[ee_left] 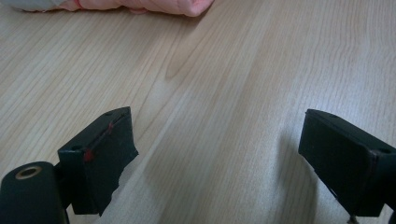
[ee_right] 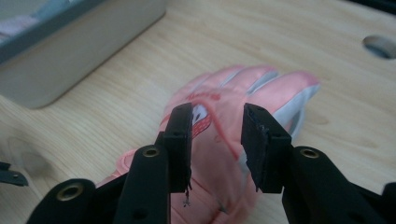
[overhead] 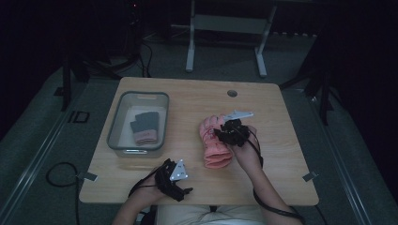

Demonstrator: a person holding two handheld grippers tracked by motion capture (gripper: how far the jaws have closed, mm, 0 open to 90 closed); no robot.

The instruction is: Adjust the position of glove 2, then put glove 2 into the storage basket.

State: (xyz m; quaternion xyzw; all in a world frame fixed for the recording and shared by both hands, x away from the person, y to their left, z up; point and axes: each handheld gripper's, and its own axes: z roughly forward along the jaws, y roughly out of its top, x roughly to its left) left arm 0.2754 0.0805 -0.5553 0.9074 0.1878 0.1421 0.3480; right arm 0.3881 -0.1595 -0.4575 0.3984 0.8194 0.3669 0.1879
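High view: A pink glove (overhead: 215,142) lies flat on the wooden counter (overhead: 263,159), right of centre, its long axis running roughly from the near edge toward the far edge, cuff nearest the person and fingertips pointing away. The right gripper (overhead: 231,131) hangs directly over the glove's right flank, so this hand is by far the nearer one. The left gripper (overhead: 176,180) rests near the counter's front edge, well apart from the glove, which lies ahead of it and to its right. A grey bin (overhead: 137,123) at the left holds a second, dark grey glove (overhead: 145,126) with a pink cuff.

Left gripper view: The jaws stand wide open with nothing but bare counter (ee_left: 219,93) between them. The pink glove (ee_left: 140,4) shows as a strip at the top edge, far ahead of the jaw tips.

Right gripper view: The jaws stand partly open above the back of the pink glove (ee_right: 219,140), a raised pink seam showing in the gap; the pads do not appear to press on fabric. The glove's fingers (ee_right: 261,81) point away from the camera, so its long axis runs along the line of the jaws, and the gap spans its width. The bin (ee_right: 70,56) sits off to the upper left. A grasp from here looks to call chiefly for descent.
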